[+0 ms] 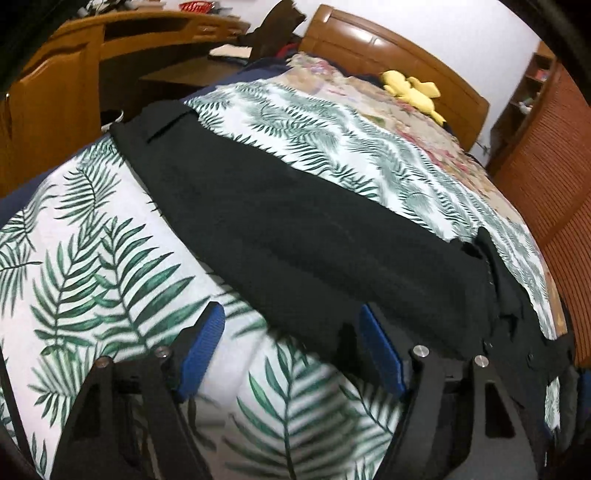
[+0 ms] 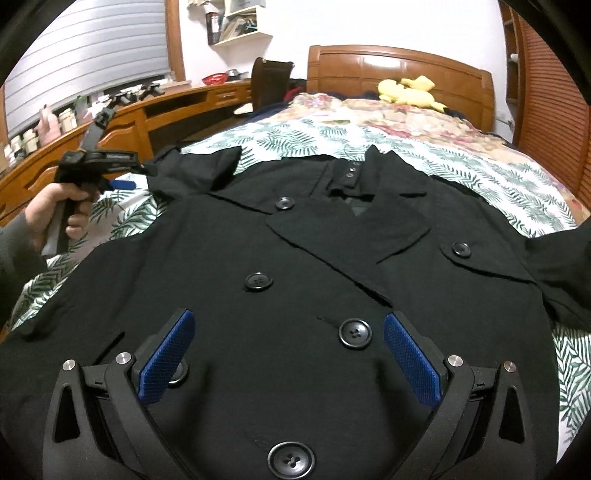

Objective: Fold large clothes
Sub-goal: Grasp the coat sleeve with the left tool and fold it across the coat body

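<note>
Black cloth fills the space between and ahead of the right gripper's [image 2: 286, 354] wide-open jaws: a coat [image 2: 295, 266] lies face up, buttons showing, spread flat on the leaf-print bedspread [image 2: 480, 173], probably so its edges are easy to reach. The left gripper [image 1: 291, 354], also open and holding nothing, hovers beside the sleeve [image 1: 295, 221], which stretches away ahead of its jaws, likely to be folded inward first.

Glossy brown wooden headboard [image 2: 400, 72] against white wall [image 2: 351, 22] | long orange-brown wooden desk [image 2: 166, 107] along the left | grey slatted window blind [image 2: 88, 55] above it | white wall shelf [image 2: 242, 37] holding books | slatted brown wooden door [image 2: 550, 110] at right | palm-leaf print bedspread [image 1: 92, 258].
</note>
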`<control>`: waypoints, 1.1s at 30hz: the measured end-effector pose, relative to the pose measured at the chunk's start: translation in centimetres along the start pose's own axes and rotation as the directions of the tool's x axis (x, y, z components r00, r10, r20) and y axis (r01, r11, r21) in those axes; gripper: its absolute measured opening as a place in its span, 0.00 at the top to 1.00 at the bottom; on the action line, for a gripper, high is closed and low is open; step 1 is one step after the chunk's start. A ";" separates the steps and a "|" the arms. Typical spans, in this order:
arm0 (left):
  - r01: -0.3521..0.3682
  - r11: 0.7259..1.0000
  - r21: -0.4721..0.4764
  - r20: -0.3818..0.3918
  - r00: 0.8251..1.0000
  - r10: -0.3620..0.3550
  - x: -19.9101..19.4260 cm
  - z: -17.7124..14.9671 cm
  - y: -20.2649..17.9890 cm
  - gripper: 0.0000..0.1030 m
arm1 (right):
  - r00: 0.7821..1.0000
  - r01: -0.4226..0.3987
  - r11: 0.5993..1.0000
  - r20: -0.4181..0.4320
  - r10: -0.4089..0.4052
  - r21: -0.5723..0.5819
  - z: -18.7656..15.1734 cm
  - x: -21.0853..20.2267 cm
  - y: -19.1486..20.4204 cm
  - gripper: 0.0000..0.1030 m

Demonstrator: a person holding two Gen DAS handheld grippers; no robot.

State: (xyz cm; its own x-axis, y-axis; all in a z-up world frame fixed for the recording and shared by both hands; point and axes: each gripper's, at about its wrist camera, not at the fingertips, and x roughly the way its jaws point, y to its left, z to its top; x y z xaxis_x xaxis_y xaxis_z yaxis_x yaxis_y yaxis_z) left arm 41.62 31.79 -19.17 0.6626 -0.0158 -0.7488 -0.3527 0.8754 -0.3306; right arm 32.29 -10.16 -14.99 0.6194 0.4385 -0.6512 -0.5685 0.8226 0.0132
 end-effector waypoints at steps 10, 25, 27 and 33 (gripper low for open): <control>0.010 1.000 -0.009 -0.032 0.999 -0.010 1.9 1.2 -0.2 0.97 | 1.000 0.004 1.000 0.005 -0.004 -0.017 -0.1 -0.1 0.4 0.00; 0.094 0.930 0.356 0.054 0.991 -0.121 -10.3 -3.3 -15.9 1.00 | 0.998 -0.008 0.999 0.063 0.010 -0.040 0.2 -2.9 0.7 0.00; 0.095 0.913 0.396 0.047 0.991 -0.123 -11.1 -4.6 -17.6 1.00 | 0.997 -0.008 0.999 0.075 0.012 -0.044 0.2 -3.7 0.7 0.00; 0.031 0.890 0.454 0.035 0.998 -0.052 -12.2 -7.7 -19.1 0.99 | 0.995 -0.015 1.000 0.096 0.018 -0.027 0.3 -5.0 0.0 0.00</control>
State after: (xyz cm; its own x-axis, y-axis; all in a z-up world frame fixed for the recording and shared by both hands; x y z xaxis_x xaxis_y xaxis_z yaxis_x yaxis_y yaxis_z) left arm 35.18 11.52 -8.10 0.7030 -0.0445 -0.7098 0.0063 0.9984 -0.0563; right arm 29.33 -12.23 -11.44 0.6580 0.4858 -0.5753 -0.5923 0.8057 0.0029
